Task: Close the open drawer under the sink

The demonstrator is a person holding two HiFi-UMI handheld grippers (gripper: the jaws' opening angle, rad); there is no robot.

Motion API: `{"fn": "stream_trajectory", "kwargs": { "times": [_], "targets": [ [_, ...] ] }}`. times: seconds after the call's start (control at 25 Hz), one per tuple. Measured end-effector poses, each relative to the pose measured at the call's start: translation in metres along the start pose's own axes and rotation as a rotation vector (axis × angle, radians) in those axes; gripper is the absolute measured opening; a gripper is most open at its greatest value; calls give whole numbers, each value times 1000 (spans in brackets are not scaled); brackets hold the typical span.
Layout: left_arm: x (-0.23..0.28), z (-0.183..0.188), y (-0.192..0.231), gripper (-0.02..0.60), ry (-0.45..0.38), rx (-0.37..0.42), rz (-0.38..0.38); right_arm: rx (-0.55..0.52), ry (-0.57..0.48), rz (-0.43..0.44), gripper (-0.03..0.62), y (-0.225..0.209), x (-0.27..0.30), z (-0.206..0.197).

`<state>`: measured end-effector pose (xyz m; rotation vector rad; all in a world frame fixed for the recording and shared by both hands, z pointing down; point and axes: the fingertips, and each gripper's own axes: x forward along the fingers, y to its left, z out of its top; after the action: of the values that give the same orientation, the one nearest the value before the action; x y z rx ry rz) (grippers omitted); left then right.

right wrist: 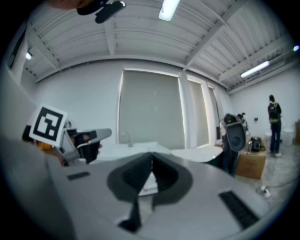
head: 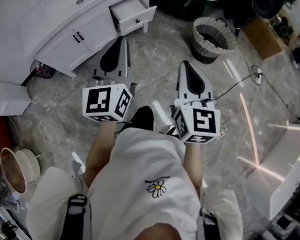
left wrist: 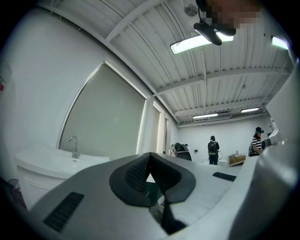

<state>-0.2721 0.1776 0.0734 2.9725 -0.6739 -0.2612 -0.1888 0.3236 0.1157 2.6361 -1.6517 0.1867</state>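
White daisy-printed shirt (head: 157, 195) fills the lower frame. Beyond it the left tongs (head: 120, 39) and right tongs (head: 186, 66) are both pressed together, empty. The open white drawer with dark knobs (head: 131, 12) juts from the white sink cabinet (head: 69, 33) at upper left, seemingly just clear of the left tips. I judge this the approach; next, a tip must meet the drawer front and push inward.

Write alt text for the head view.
A person, seen from above, holds the left gripper and right gripper, both shut and empty, toward a white sink cabinet whose drawer stands open. A bin stands to its right.
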Motion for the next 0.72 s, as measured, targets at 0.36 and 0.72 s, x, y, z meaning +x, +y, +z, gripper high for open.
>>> {"fn": "stream_trajectory", "kwargs": {
  "times": [0.36,0.72],
  "targets": [
    [44,-5,-19,20,-3,5,-8,16,16,-9,29,-40,1,-2],
    [80,5,-33,20,-59,61,-47,-51,-30,41,29,-48,29,13]
  ]
}}
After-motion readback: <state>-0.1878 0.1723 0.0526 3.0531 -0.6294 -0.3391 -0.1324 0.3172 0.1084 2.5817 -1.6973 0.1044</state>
